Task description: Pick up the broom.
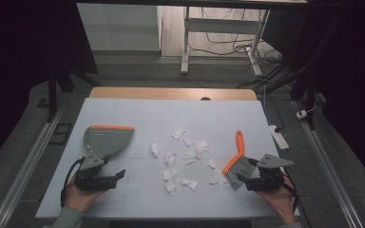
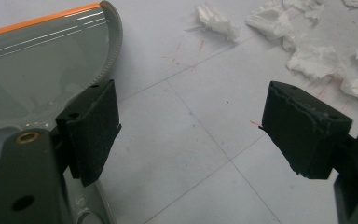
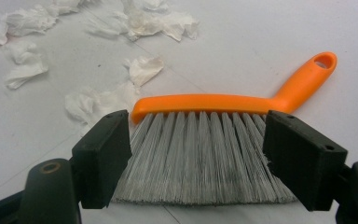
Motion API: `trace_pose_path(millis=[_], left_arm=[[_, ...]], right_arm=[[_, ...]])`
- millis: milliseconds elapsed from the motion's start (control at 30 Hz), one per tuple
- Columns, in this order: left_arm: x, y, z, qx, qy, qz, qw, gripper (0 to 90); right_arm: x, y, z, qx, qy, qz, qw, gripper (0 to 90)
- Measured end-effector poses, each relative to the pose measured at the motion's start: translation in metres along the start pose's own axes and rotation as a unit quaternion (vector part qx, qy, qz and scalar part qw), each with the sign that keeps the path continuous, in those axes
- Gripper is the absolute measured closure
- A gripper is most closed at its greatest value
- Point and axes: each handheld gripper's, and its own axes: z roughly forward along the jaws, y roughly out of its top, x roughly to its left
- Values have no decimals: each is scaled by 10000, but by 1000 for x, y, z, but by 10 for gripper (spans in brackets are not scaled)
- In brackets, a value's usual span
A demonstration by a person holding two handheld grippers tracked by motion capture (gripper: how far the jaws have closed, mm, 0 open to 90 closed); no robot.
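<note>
Nearest the high camera, the left hand-held gripper [image 1: 116,176] hangs wide and empty just beside the grey dustpan [image 1: 105,141] with its orange lip, while the right hand-held gripper [image 1: 244,178], equally wide, straddles the grey bristles of the orange-handled brush [image 1: 234,160] without pressing them. Between them, torn tissue scraps [image 1: 184,156] scatter over the white counter [image 1: 138,114], with bare surface along every edge. Faint red marks [image 2: 200,45] appear in the left gripper view.
</note>
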Motion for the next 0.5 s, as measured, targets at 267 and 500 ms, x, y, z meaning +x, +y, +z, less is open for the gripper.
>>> trace_pose_path(millis=[267, 500], left_arm=[[-1, 0, 1, -5, 19, 26, 10000, 196], [-3, 0, 0, -14, 62, 49, 10000, 196]], right_arm=[[3, 1, 0, 54, -10, -72, 10000, 236], [10, 0, 2, 96, -147, -61, 9998, 249]])
